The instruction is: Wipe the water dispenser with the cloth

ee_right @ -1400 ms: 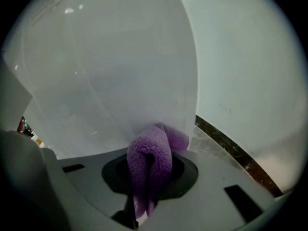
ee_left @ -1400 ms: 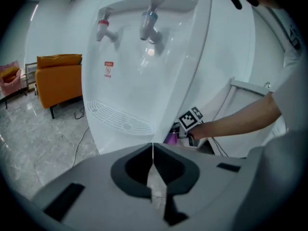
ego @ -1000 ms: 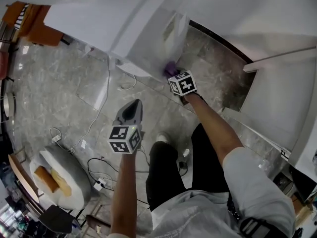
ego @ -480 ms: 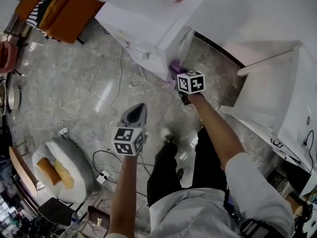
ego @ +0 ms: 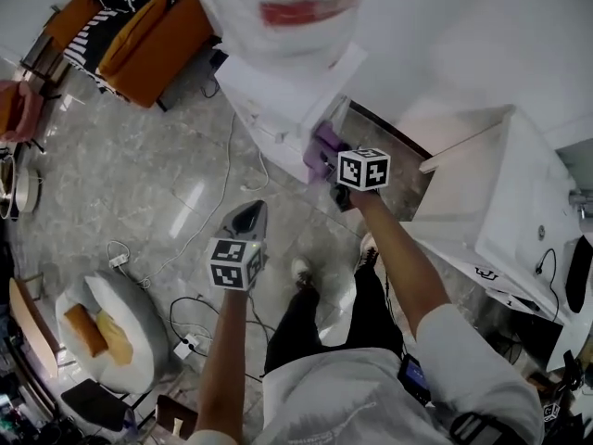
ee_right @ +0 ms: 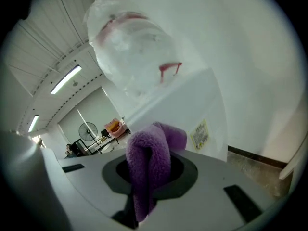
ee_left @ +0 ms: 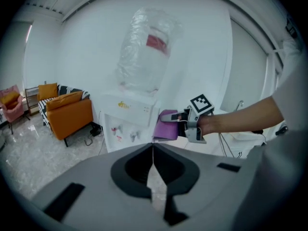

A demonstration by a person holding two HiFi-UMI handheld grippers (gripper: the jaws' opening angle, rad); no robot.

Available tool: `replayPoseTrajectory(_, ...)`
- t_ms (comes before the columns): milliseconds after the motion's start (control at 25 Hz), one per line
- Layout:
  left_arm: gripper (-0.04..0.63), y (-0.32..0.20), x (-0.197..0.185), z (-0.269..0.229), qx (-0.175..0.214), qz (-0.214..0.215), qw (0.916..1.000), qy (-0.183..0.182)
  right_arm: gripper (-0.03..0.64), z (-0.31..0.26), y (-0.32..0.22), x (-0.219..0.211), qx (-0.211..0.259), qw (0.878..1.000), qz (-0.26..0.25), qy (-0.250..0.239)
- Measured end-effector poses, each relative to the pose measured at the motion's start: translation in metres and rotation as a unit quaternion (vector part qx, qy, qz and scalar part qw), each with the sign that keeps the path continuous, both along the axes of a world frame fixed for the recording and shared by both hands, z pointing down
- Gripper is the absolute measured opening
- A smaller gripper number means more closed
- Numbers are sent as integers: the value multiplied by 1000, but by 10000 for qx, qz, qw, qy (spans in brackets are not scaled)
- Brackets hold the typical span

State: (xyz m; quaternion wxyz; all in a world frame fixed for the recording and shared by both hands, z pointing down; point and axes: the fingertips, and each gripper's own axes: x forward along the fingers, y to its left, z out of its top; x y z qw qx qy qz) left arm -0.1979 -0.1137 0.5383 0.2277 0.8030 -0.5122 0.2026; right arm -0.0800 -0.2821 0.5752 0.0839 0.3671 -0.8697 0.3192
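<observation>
The white water dispenser (ego: 278, 95) stands at the top centre of the head view, a clear bottle (ego: 283, 7) with a red label on top. My right gripper (ego: 326, 163) is shut on a purple cloth (ego: 324, 144) and holds it against the dispenser's side panel (ee_right: 192, 105). The purple cloth (ee_right: 149, 162) bulges between the jaws in the right gripper view. My left gripper (ego: 245, 219) hangs lower, away from the dispenser, shut and holding nothing. From the left gripper view I see the dispenser (ee_left: 127, 114), the cloth (ee_left: 166, 130) and the right gripper (ee_left: 183, 128).
An orange sofa (ego: 139, 40) stands left of the dispenser. Cables (ego: 185, 239) trail over the marble floor, and a round grey cushion (ego: 111, 327) lies at the lower left. A white counter with a sink (ego: 519, 211) is on the right.
The view has shifted, bringing the bottle and sofa into sight. The right gripper with the cloth has moved up along the dispenser's side. The left gripper has stayed about where it was.
</observation>
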Motion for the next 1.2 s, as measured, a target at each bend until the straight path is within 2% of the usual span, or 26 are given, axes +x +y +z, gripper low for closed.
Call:
replayPoseTrajectory(240,17,-4,-2,-73,419,18,9991,9,60,-98,26,20,399,9990,-100,193)
replayPoseTrajectory(440,17,-20,-6,-146,1039,279,9938,-272,60,-192,39,46,1280,9885,-7,806)
replayPoseTrajectory(600,17,-28,-9,-210,1650,372,9846,-443,60,-269,60,59,2209,9679,-53,1197)
replayPoseTrajectory(720,17,-27,-9,-250,2058,462,9755,-618,60,-319,83,64,2716,9515,-74,1442)
replayPoseTrajectory(840,17,-23,-8,-283,2380,552,9669,-735,60,-353,102,68,2995,9391,-47,1685)
replayPoseTrajectory(960,17,-16,-3,-310,2632,714,9584,-843,60,-373,121,70,3135,9318,-46,1829)
replayPoseTrajectory(1200,17,3,-1,-354,3066,844,9435,-935,60,-401,159,64,3484,9189,-58,1852)
